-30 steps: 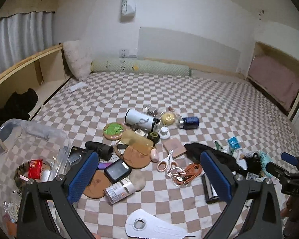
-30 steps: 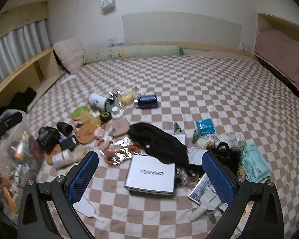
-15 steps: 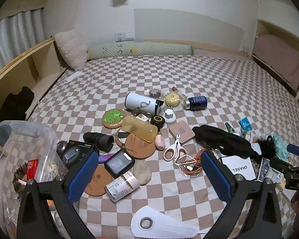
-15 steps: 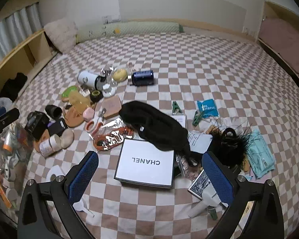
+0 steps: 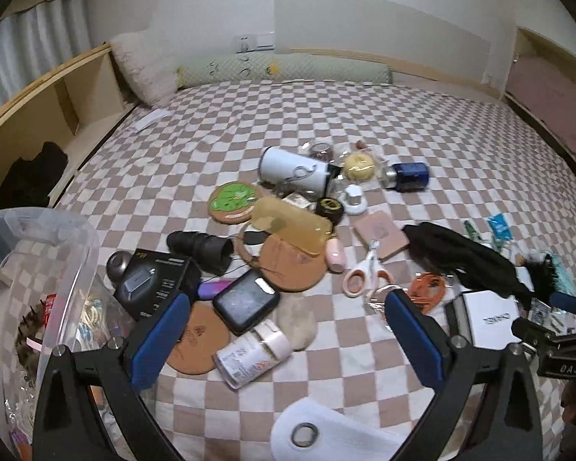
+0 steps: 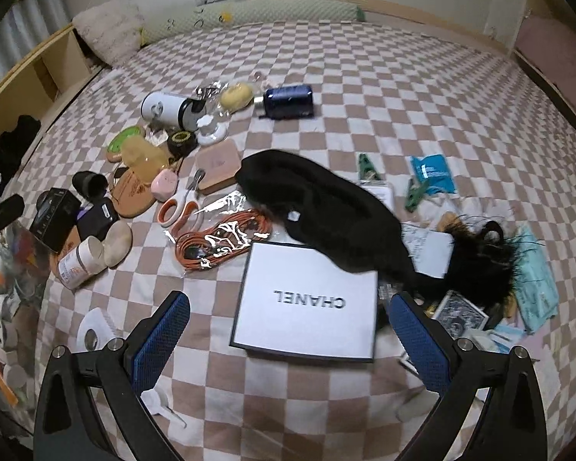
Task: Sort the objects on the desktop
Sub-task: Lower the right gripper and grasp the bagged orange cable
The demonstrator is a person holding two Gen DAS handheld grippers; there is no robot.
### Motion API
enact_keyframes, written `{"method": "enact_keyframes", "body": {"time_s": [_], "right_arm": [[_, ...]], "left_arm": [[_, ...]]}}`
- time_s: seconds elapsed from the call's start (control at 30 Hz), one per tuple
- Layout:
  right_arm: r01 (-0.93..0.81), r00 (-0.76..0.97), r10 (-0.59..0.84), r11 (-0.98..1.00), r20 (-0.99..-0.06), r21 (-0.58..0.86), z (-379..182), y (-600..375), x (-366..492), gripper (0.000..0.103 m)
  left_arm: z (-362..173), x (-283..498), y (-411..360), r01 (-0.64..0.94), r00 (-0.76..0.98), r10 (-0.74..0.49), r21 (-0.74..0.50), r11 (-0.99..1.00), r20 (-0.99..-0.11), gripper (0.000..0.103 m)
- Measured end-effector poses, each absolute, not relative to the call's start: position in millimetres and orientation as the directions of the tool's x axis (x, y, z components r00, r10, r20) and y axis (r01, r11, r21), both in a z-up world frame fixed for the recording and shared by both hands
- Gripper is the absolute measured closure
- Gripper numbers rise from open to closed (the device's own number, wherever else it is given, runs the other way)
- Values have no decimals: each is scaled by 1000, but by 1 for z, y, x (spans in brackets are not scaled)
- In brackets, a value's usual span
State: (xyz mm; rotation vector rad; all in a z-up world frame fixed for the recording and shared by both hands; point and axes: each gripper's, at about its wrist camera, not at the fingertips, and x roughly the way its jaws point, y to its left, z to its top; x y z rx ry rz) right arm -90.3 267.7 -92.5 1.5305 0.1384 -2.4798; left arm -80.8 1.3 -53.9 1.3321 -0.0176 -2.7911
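1. Over the near edge of the checked bedspread [image 6: 364, 88], both grippers hang with jaws spread wide and nothing between them; neither touches any object.
2. The right gripper [image 6: 288, 330] is lined up over the white Chanel box [image 6: 307, 303], which lies flat near that edge with a black cloth [image 6: 318, 203] draped over its far right corner. Judged from this, the box is the likely next pick.
3. To do it well, come down on the near left side of the box, away from the cloth, so the fabric is not dragged along. The box looks too broad to span, so pinch one edge of it.
4. The mattress is soft; I expect the box to sink as a finger presses, so slide one finger under the rim rather than push down.
5. The left gripper [image 5: 288, 338] hovers above the white pill bottle [image 5: 253, 353], lying on its side just beside a cork coaster [image 5: 197, 342] and a black case [image 5: 245, 299].
6. The clear storage bin [image 5: 50, 269] stands at the left edge, already holding small items; sorted things probably go there.
7. The bottle may roll, so close across its body, not its cap.
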Motion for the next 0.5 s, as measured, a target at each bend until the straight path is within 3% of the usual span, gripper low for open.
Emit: {"method": "enact_keyframes", "body": {"time_s": [0.4, 0.5], "right_arm": [[499, -438, -133, -858, -889, -118, -136, 176, -83, 0], [547, -450, -86, -813, -889, -198, -155, 156, -80, 9]], "left_arm": [[-64, -90, -17, 51, -613, -43, 15, -999, -789, 2], [-66, -91, -15, 34, -613, -46, 32, -999, -789, 2]]}}
